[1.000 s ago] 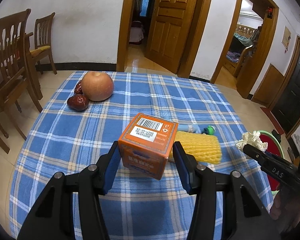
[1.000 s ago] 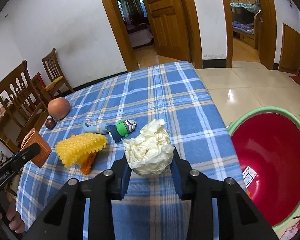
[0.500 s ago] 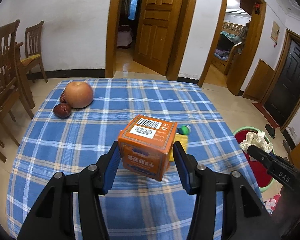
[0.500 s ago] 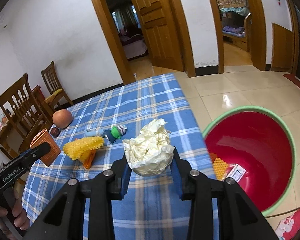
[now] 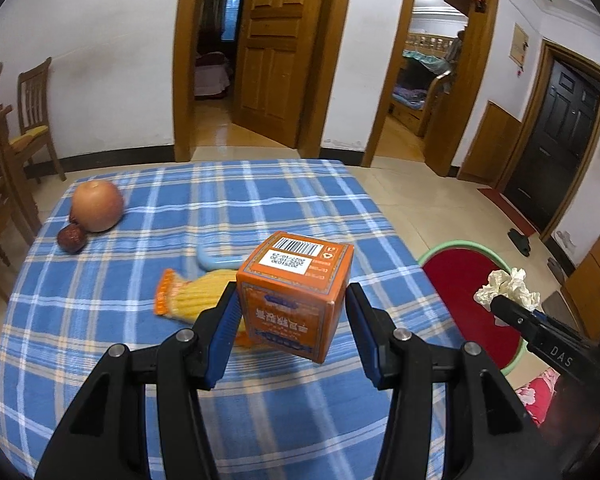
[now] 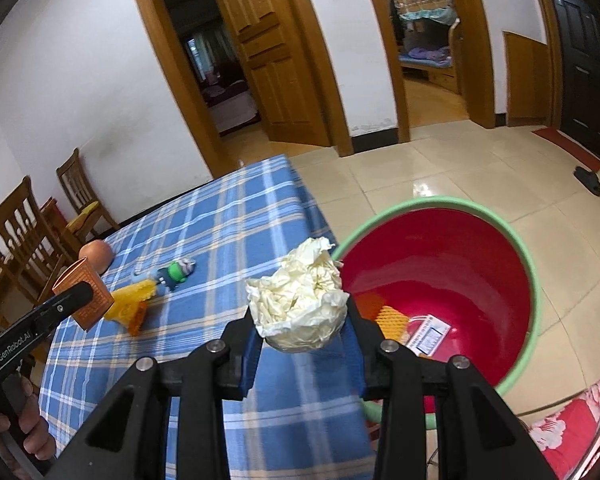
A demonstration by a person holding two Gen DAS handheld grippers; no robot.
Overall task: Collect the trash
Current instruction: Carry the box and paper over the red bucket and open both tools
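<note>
Two loads are mid-carry: left tongs clamp the orange box above the tabletop, right tongs squeeze crumpled paper beside the red bin, so next comes releasing over it.

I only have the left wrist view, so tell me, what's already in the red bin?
Observer: The right wrist view looks into the bin: a yellow foam net and a white label lie at the bottom.
Operator: Is the paper over the bin yet?
Observer: The paper wad hangs at the table's edge, next to the bin's near rim, gripped by the right gripper.
Operator: What's hidden behind my box?
Observer: A small toy figure with a green body lies past the yellow net on the table.
</note>
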